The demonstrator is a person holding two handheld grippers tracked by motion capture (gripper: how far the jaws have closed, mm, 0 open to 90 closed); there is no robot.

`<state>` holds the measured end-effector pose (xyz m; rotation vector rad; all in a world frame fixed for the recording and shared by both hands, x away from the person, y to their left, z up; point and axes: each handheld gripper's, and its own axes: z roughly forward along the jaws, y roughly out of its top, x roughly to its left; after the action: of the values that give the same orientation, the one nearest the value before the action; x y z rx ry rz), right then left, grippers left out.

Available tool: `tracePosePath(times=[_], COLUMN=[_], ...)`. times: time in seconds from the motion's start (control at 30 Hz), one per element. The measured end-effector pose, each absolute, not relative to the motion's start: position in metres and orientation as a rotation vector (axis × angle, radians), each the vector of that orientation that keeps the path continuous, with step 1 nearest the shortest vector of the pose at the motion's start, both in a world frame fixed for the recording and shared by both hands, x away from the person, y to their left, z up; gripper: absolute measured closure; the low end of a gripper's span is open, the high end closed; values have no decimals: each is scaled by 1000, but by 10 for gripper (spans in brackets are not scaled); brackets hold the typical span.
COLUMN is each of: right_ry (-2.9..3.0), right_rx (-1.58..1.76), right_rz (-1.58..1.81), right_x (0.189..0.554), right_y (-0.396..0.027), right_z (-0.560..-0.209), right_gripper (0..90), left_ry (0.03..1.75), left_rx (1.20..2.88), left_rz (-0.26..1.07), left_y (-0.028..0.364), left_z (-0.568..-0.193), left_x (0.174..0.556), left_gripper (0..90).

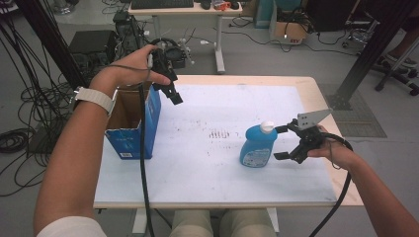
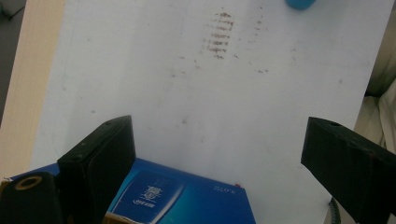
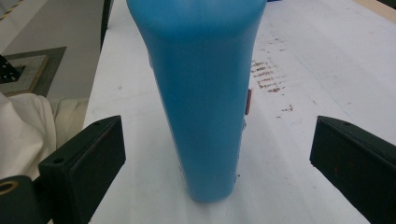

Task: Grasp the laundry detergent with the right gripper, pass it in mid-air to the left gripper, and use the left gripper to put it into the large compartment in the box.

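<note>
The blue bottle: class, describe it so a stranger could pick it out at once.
On the white table, look right of the middle, just ahead of the open right gripper. There the blue bottle stands upright. Unlike the blue open-topped box at the left edge, it is rounded and white-capped.

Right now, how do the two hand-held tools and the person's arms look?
Both tools are black with two blocky jaws and trailing black cables. The right tool carries a grey three-cornered plate. The left tool has none visible. A white watch strap circles the left wrist; forearms unsleeved.
</note>
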<state>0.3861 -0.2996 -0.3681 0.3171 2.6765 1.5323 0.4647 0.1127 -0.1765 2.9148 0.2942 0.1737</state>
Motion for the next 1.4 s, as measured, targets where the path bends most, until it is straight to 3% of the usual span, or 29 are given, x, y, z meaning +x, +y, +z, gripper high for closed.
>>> tracePosePath(times=[1.4], right_ry=[2660], right_rx=[307], right_rz=[1543], right_x=[388], right_y=[-289], right_z=[-372], right_gripper=[34], left_ry=[297], left_rx=[2917], left_rz=[172], left_y=[113], left_z=[-179], left_x=[464], left_gripper=[103])
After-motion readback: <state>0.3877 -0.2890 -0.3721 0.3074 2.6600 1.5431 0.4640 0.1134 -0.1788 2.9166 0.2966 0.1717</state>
